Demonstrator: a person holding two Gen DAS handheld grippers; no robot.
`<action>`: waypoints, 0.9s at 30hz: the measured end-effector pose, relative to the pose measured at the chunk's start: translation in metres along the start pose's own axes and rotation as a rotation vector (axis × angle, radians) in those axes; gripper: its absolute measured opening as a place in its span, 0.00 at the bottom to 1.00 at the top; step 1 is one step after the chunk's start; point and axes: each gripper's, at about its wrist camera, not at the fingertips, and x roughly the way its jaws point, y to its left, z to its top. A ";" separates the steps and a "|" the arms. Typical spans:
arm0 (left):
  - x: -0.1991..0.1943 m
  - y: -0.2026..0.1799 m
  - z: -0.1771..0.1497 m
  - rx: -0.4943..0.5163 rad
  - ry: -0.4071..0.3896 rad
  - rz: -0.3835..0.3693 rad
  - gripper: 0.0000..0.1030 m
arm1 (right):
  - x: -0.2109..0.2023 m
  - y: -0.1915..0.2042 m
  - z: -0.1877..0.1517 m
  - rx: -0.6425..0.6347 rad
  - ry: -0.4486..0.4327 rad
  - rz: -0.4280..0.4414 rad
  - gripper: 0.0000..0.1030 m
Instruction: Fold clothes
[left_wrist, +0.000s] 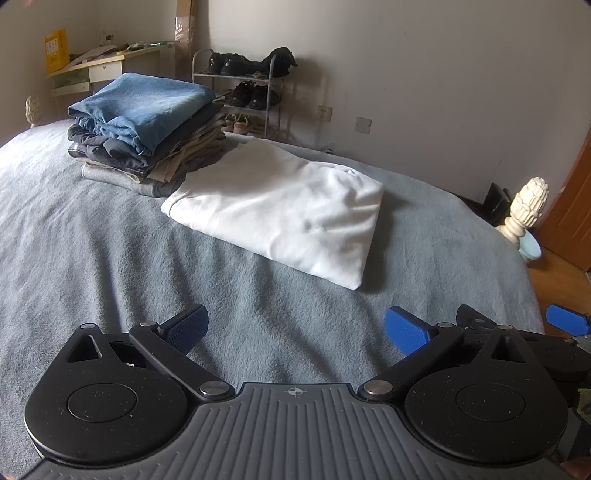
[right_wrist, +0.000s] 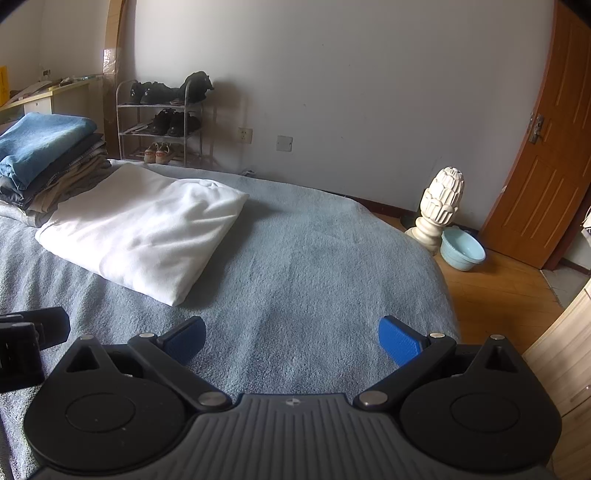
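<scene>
Folded white garment (left_wrist: 280, 218) on bed (left_wrist: 110, 258) — left tool (left_wrist: 295, 332), right tool (right_wrist: 291, 339) spread, empty

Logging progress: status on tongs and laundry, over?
Left tongs open, empty. Right tongs open, empty. White garment folded on bed, beside clothes stack. Path clear.

You have one stack of folded clothes (left_wrist: 144, 129), one folded white garment (left_wrist: 280, 210) and two grippers in front of you.

On the bed (left_wrist: 92, 240) the stack sits toward the far left corner, the white garment just beside it nearer the middle. You hold the left gripper (left_wrist: 295, 330) and right gripper (right_wrist: 291, 338), each with two blue pads spread apart. Two carved bedposts (left_wrist: 526, 203) mark the far corners; one shoe rack (left_wrist: 240, 92) and one basin (right_wrist: 463, 251) stand beyond.
</scene>
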 end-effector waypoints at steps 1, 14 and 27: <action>0.000 0.000 0.000 0.000 0.000 0.000 1.00 | 0.000 0.000 0.000 0.000 0.000 0.000 0.99; 0.000 0.000 0.000 0.001 0.000 0.003 1.00 | 0.001 0.000 -0.001 0.003 0.003 0.000 0.99; 0.001 0.001 0.000 0.006 0.000 0.010 1.00 | 0.001 0.000 -0.001 0.008 0.010 0.001 0.99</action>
